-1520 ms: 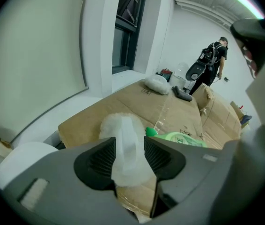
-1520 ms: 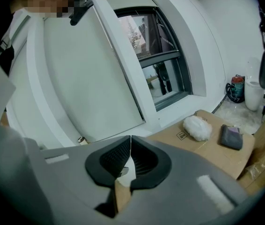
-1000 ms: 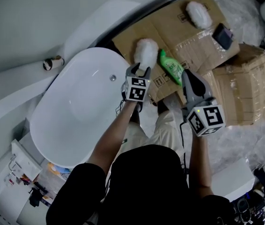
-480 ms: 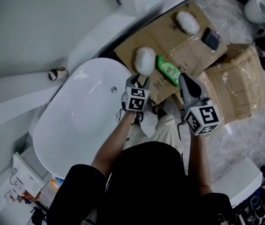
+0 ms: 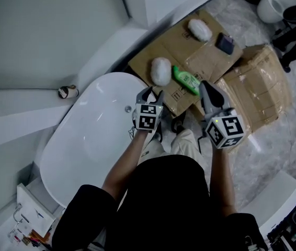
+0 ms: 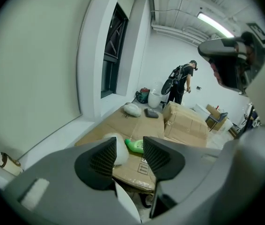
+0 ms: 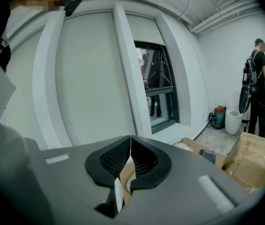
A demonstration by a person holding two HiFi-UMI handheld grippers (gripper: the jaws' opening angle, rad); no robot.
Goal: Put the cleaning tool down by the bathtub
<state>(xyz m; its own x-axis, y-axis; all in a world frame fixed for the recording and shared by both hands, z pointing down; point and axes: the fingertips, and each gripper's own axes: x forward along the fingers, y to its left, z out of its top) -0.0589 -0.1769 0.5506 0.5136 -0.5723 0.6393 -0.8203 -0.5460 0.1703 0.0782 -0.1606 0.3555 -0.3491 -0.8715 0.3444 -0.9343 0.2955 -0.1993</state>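
Note:
The white fluffy cleaning tool [image 5: 160,70] lies on flattened cardboard [image 5: 148,54] beside the white bathtub [image 5: 85,145], with a green bottle [image 5: 185,80] just to its right. My left gripper [image 5: 150,92] hangs a little short of the tool, over the tub's rim, open and empty. In the left gripper view the tool [image 6: 120,150] and the bottle [image 6: 135,146] show past the parted jaws of the left gripper [image 6: 128,154]. My right gripper [image 5: 206,86] is shut with nothing in it, near the bottle's end; its jaws meet in the right gripper view [image 7: 130,150].
A second white fluffy pad [image 5: 199,29] and a dark flat object [image 5: 225,43] lie farther along the cardboard. Taped cardboard boxes [image 5: 258,93] stand at the right. A tape roll [image 5: 67,91] sits on the ledge left of the tub. A person [image 6: 181,82] stands far off.
My left gripper has drawn back from the fluffy tool, which now lies free on the cardboard. The right gripper has stayed shut beside the bottle.

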